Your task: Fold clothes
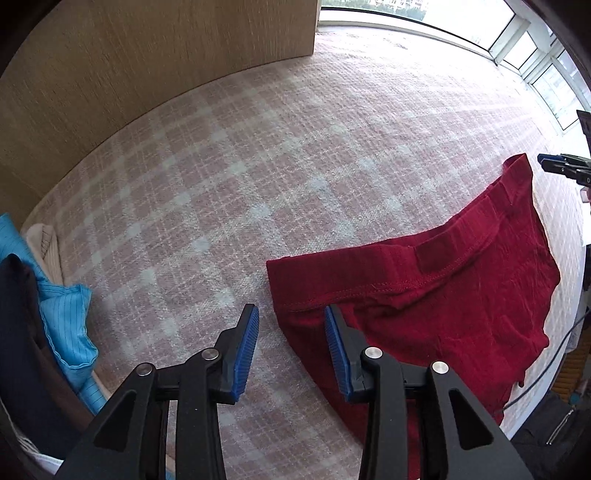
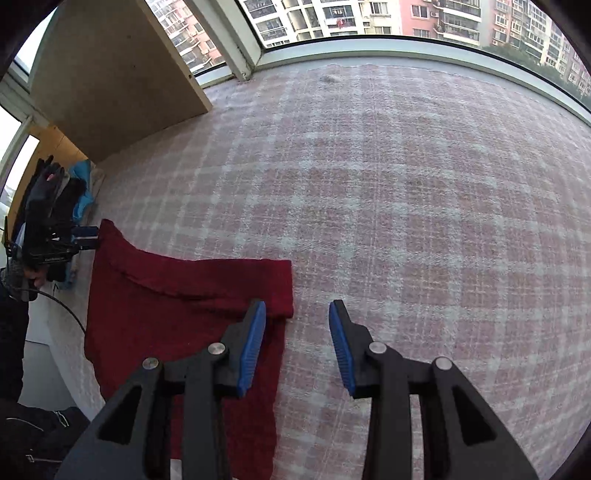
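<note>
A dark red garment [image 1: 417, 306] lies flat on the pink plaid blanket [image 1: 258, 166], waistband side toward the window. My left gripper [image 1: 291, 314] is open and empty, hovering just above the garment's left waistband corner, with its right finger over the cloth. In the right wrist view the same red garment [image 2: 177, 306] lies at lower left. My right gripper [image 2: 297, 310] is open and empty above its right corner, left finger over the cloth. The right gripper also shows in the left wrist view [image 1: 565, 168], and the left gripper in the right wrist view [image 2: 85, 236].
A pile of clothes, blue [image 1: 66, 317], beige and dark, sits at the blanket's left edge. A wooden panel [image 1: 147, 62] stands behind it. Windows [image 2: 369, 18] run along the far side. A black cable [image 1: 554, 362] hangs off the right edge.
</note>
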Available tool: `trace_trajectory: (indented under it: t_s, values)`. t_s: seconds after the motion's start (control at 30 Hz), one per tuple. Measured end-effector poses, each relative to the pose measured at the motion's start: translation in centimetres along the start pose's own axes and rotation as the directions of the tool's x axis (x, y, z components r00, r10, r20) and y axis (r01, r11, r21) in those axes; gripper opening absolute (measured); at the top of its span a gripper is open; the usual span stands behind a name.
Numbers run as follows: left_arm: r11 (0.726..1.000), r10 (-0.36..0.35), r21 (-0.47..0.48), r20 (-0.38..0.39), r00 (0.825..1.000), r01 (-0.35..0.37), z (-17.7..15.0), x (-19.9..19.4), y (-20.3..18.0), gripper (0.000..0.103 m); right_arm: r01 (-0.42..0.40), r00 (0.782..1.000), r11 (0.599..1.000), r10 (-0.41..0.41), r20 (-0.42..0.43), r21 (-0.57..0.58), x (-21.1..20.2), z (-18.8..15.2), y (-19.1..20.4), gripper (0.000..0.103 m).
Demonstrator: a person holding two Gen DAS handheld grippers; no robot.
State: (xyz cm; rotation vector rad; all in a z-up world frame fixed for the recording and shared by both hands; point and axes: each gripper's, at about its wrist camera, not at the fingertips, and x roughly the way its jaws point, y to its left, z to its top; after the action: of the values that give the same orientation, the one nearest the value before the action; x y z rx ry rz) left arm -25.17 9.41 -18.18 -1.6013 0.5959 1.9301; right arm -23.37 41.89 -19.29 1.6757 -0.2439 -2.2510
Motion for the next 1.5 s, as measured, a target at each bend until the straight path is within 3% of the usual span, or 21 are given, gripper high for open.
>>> trace_trajectory:
  t_s: [0.17, 0.23, 0.47, 0.53, 0.6, 0.67, 0.7, 0.83, 1.0, 1.03, 1.1, 1.17, 1.23, 1.33, 1.43, 1.5]
  values:
    - [1.000, 0.019, 0.000, -0.023, 1.000, -0.019, 0.5, 1.2, -0.2, 0.039, -0.014, 1.000, 0.998, 0.013, -0.018, -0.069, 2.0, 1.3, 1.5, 0.039]
    - [1.000, 0.028, -0.006, -0.025, 0.999, -0.028, 0.9, 1.5, -0.1, 0.046, -0.040, 0.999, 0.996, 0.038, -0.037, -0.076, 2.5, 1.7, 1.7, 0.040]
    - [0.999, -0.026, -0.024, 0.012, 1.000, 0.026, 2.3, 1.6, 0.0, 0.047, -0.083, 0.996, 0.987, 0.076, -0.055, -0.139, 3.3, 2.2, 3.0, 0.049]
    - [1.000, -0.027, -0.002, 0.016, 1.000, 0.027, 2.7, 1.6, -0.8, 0.044, -0.093, 0.995, 0.985, 0.085, -0.054, -0.147, 3.5, 2.2, 3.0, 0.049]
    - [0.999, -0.029, 0.022, 0.024, 0.999, 0.029, 2.9, 1.5, -1.6, 0.031, -0.111, 0.993, 0.984, 0.105, -0.045, -0.142, 3.3, 2.1, 3.1, 0.049]
    - [0.999, -0.039, 0.038, 0.034, 0.999, 0.037, 2.9, 1.1, -2.3, 0.014, -0.129, 0.992, 0.982, 0.125, -0.035, -0.138, 3.1, 1.9, 3.2, 0.033]
    - [0.998, -0.044, 0.042, 0.039, 0.998, 0.042, 2.8, 0.9, -2.6, 0.012, -0.138, 0.990, 0.981, 0.135, -0.030, -0.135, 3.0, 1.8, 3.2, 0.012]
    - [0.999, -0.046, 0.018, 0.108, 0.993, 0.044, 1.6, -1.8, -2.9, 0.011, -0.199, 0.978, 0.975, 0.204, 0.038, -0.101, 0.2, 1.4, 3.0, 0.011]
    - [0.993, -0.107, -0.012, 0.266, 0.958, 0.114, -0.6, -7.8, -1.0, 0.011, -0.296, 0.934, 0.952, 0.305, 0.186, -0.076, -5.6, 0.3, 2.7, 0.011]
    - [0.992, -0.118, -0.006, 0.282, 0.952, 0.125, -0.7, -8.3, -1.1, 0.011, -0.293, 0.931, 0.953, 0.303, 0.206, -0.079, -6.3, 0.3, 2.7, 0.011]
    - [0.987, -0.152, 0.006, 0.292, 0.944, 0.158, -0.2, -9.3, -1.2, 0.011, -0.242, 0.950, 0.967, 0.252, 0.184, -0.075, -6.1, 1.2, 3.2, 0.011]
    - [0.994, -0.111, 0.037, 0.303, 0.947, 0.105, 0.7, -10.3, -1.9, 0.011, -0.176, 0.958, 0.978, 0.195, 0.209, -0.109, -7.3, 2.5, 4.1, 0.011]
    - [0.996, -0.069, 0.068, 0.330, 0.941, 0.049, 1.6, -11.7, -2.8, 0.010, -0.167, 0.941, 0.977, 0.199, 0.276, -0.135, -10.1, 3.8, 5.5, 0.011]
    - [0.995, -0.045, 0.104, 0.448, 0.893, -0.002, 2.1, -17.3, -3.6, 0.010, -0.143, 0.900, 0.969, 0.213, 0.380, -0.203, -15.6, 4.5, 7.5, 0.011]
    - [0.987, -0.029, 0.148, 0.538, 0.843, -0.061, 0.2, -21.7, -4.2, 0.011, -0.137, 0.881, 0.963, 0.226, 0.415, -0.233, -18.8, 2.7, 8.7, 0.011]
    - [0.984, -0.054, 0.170, 0.547, 0.835, -0.048, -2.1, -22.5, -4.8, 0.011, -0.121, 0.887, 0.965, 0.210, 0.411, -0.233, -18.9, 0.6, 9.4, 0.011]
